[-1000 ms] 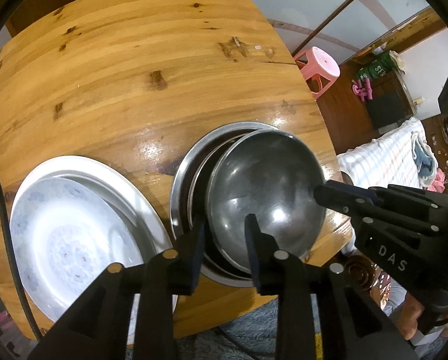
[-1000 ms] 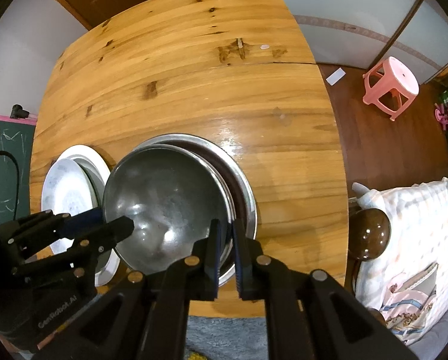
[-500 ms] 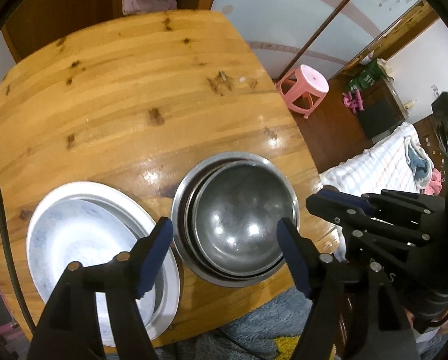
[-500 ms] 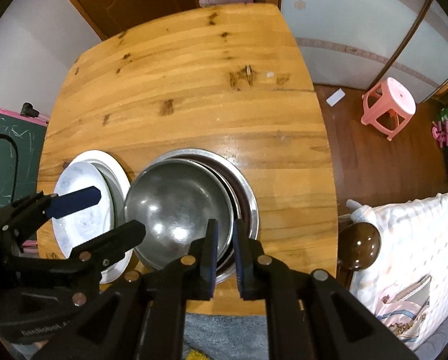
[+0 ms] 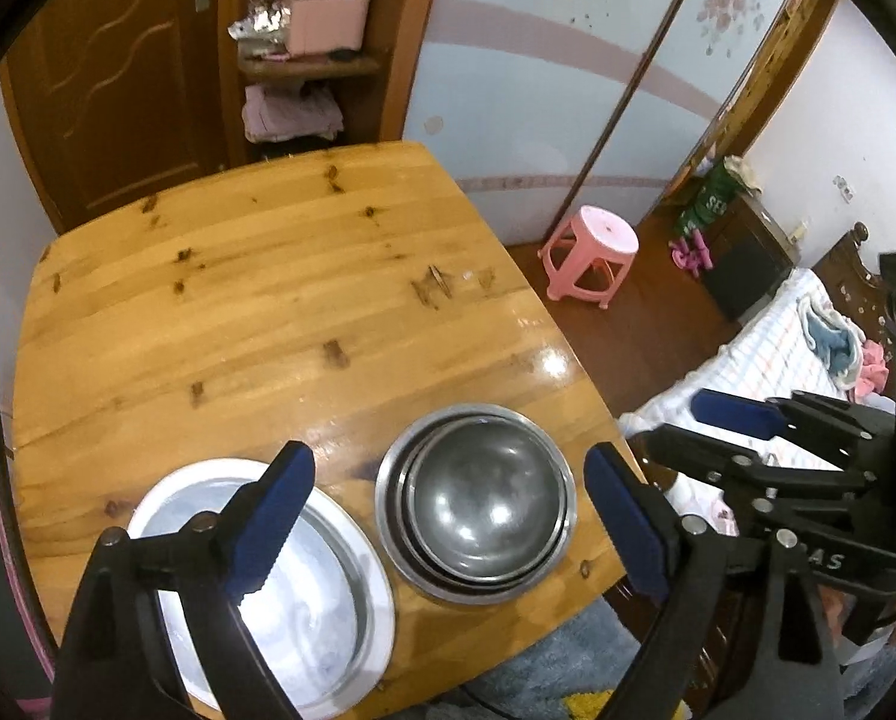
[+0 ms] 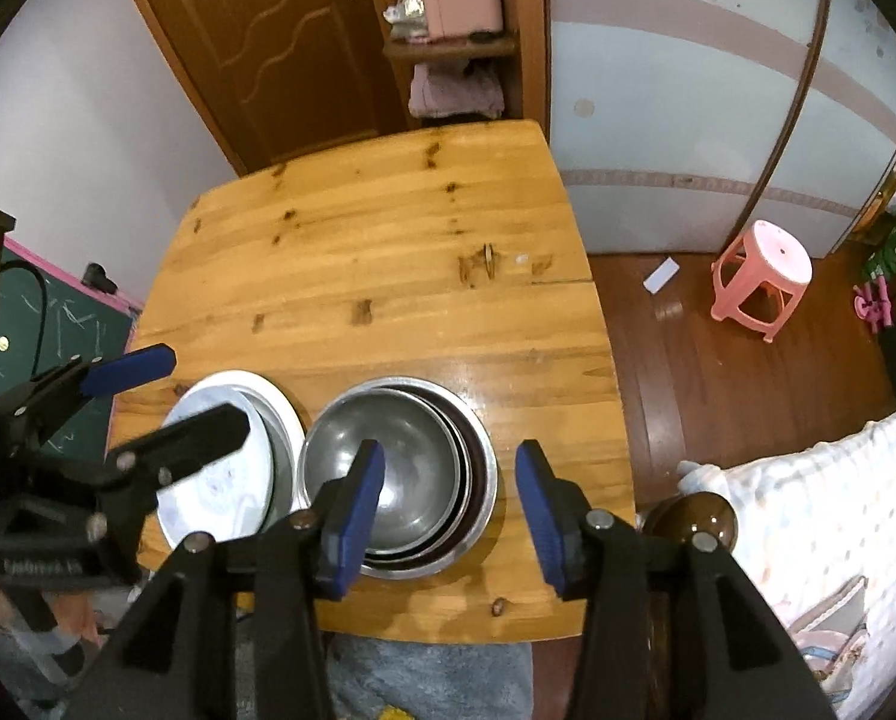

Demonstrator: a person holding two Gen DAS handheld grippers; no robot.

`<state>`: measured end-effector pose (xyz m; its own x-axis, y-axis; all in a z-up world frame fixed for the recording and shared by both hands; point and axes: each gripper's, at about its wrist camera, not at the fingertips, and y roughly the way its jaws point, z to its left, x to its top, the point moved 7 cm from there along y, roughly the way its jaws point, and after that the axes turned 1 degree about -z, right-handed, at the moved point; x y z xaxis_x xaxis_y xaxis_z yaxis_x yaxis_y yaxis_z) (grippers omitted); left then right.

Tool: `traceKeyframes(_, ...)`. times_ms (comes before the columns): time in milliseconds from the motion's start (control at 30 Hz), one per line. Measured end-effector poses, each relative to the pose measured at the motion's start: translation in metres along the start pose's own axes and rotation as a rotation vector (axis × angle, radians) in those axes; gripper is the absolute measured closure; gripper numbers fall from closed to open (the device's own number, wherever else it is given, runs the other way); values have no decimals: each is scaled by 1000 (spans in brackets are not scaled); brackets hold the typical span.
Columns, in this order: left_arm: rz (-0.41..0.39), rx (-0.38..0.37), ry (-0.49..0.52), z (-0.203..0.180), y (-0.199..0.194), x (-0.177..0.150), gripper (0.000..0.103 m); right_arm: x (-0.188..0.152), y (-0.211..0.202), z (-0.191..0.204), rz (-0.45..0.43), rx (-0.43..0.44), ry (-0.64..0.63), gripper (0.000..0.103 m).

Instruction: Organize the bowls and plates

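I see both grippers above the desk (image 5: 255,312), empty. Left gripper (image 5: 448,516) jaws just spread wide; right gripper (image 6: 451,510) jaws just parted. Steel bowls (image 5: 478,498) nested beside white plates (image 5: 303,594).

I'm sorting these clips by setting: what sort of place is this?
Most likely a lived-in home, a bedroom with a dining corner: a wooden table holding stacked metal bowls, a bed with striped bedding alongside, and a pink plastic stool by sliding doors.
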<state>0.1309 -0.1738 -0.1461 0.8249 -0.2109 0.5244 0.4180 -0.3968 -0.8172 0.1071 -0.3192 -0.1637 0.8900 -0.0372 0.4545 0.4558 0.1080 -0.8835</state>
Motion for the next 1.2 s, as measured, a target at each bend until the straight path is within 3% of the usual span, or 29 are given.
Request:
traceKeyframes(100,-43,20,12,6,0,-3,12,-5,-2,-3,-35,4,-4,48)
traceKeyframes(300,-99,39,8,22,10,-15,12,-18,7,-17,-51,69,99,48)
traceKeyframes(533,-37,-35,-36,36,28,-36,12,-30,22,-30,-65,101,186,48)
traceKeyframes(867,58,-128,-32,36,61,-49,12,-48,72,-33,54,101,199,48)
traceKeyframes(1000,105,-178,-48,35,80,-53,26,-53,88,-29,99,108,189,48)
traceKeyframes(1200,154,-224,-77,32,99,-56,27,-57,109,-29,148,106,190,48)
